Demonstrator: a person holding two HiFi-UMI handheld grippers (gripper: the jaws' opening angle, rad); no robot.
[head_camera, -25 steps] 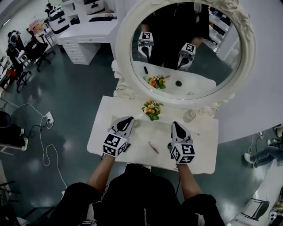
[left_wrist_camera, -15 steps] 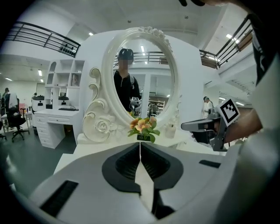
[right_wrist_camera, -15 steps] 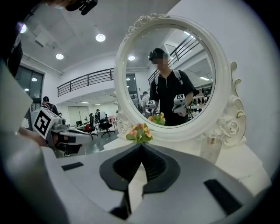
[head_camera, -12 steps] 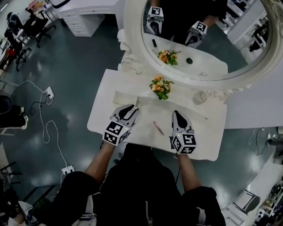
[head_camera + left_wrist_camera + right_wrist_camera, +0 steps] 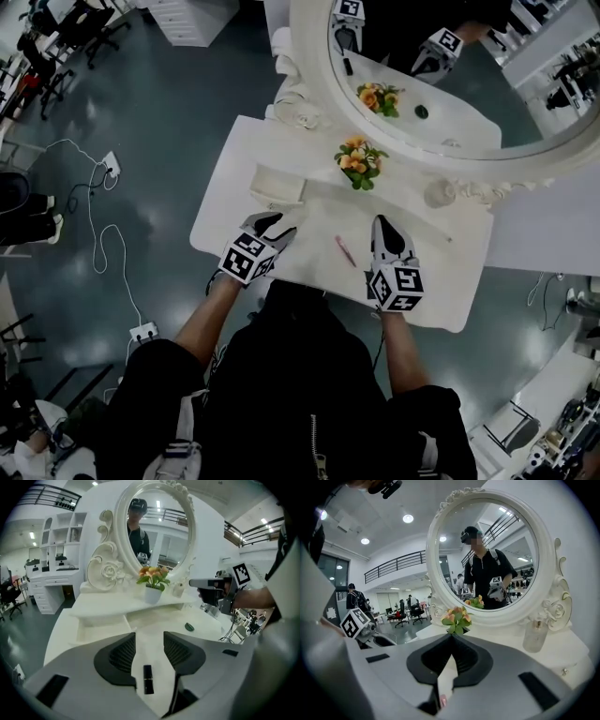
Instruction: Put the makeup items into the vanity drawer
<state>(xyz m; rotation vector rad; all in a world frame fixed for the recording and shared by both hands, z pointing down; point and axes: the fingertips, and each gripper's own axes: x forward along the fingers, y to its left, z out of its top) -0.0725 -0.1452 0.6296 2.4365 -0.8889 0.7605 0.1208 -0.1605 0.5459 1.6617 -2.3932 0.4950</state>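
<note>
We could lose this one off the desk, lol

Our left gripper (image 5: 149, 639) is opening, black tube (image 5: 148, 679) loose between its jaws near the desk's front edge, short of the drawer (image 5: 101, 626); our right gripper (image 5: 452, 639) is closed.

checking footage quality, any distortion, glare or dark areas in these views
Head view: dim overall, darker toward the edges, sharp, no glare on the mirror. Left gripper view: heavy fisheye bending, black corners. Right gripper view: same fisheye, ceiling lamp blown out.

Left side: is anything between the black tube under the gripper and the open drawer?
Nothing visible. The black tube lies on the tabletop between the opening fingers of the left gripper, untouched by them; only bare tabletop runs from it to the open drawer ahead and to the left.
</note>
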